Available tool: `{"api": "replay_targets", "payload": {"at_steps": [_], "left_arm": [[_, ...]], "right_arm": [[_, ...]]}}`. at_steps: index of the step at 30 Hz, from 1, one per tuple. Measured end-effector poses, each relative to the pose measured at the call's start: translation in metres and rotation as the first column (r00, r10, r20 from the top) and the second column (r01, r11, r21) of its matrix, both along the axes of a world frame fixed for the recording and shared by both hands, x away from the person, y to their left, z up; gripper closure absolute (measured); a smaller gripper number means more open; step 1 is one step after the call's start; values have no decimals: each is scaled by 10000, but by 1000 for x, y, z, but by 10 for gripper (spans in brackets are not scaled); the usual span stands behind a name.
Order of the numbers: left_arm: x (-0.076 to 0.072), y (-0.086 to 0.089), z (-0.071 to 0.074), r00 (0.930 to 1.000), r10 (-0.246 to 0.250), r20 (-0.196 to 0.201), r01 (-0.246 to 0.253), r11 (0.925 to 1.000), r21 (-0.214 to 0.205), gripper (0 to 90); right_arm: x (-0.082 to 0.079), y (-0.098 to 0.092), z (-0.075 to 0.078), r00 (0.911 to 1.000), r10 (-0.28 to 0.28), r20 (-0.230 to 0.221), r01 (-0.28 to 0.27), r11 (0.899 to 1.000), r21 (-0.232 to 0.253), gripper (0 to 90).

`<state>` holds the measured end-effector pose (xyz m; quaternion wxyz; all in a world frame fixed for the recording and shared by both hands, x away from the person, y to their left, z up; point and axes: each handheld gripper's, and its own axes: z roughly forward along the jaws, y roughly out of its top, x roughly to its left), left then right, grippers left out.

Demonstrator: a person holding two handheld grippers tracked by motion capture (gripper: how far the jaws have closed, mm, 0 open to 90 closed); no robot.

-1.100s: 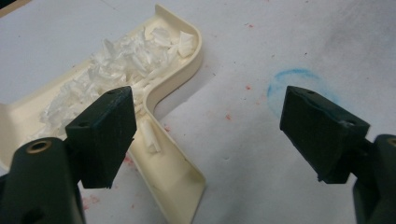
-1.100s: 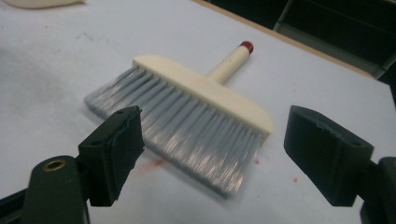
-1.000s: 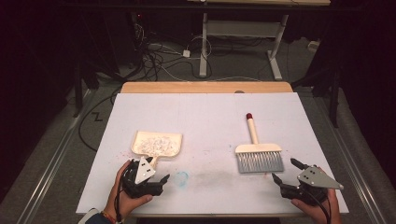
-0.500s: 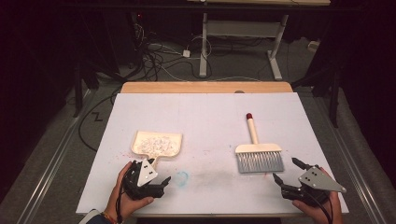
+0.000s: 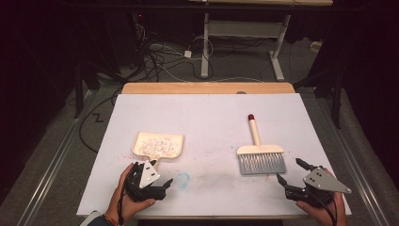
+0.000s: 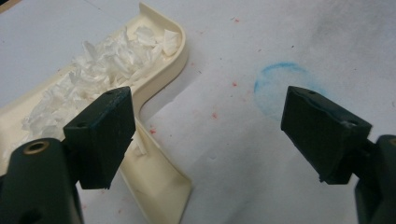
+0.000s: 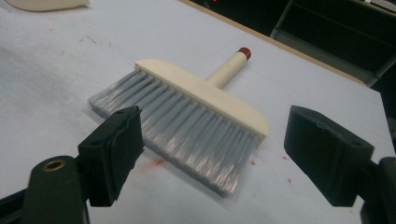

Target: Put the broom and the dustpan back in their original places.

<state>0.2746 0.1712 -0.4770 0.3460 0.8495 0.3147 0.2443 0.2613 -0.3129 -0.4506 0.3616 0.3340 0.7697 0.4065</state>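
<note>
We see the white surface (image 5: 207,122) carrying a cream dustpan (image 5: 157,145) full of white shreds (image 6: 100,70) at its left and a grey-bristled brush (image 5: 260,154) at right. Our left claw (image 5: 162,184) sits just beside the dustpan's handle, jaws apart, holding nothing. Our right claw (image 5: 291,173) rests near the bristles, jaws likewise apart. A blue ring mark (image 5: 183,179) lies by the left claw.

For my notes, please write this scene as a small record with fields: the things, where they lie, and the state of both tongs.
surface: white table cover
dustpan: left side, holds white paper shreds
brush: right side, lying flat, grey bristles toward the person
blue ring mark: on the cover beside the left tongs
left tongs: open, near the dustpan handle, holding nothing
right tongs: open, just short of the bristles, holding nothing
</note>
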Motion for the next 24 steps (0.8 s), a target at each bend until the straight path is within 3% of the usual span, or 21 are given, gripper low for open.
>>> {"api": "replay_targets", "payload": {"at_steps": [10, 24], "left_arm": [[2, -1, 0, 10000, -25, -14, 25, 10000, 5, 175], [2, -2, -1, 10000, -18, -21, 18, 10000, 5, 175]], "right_arm": [[1, -3, 0, 9999, -1, 116, 4, 9997, -231, 200], [2, -8, 2, 9998, -112, 152, 114, 9998, -150, 201]]}}
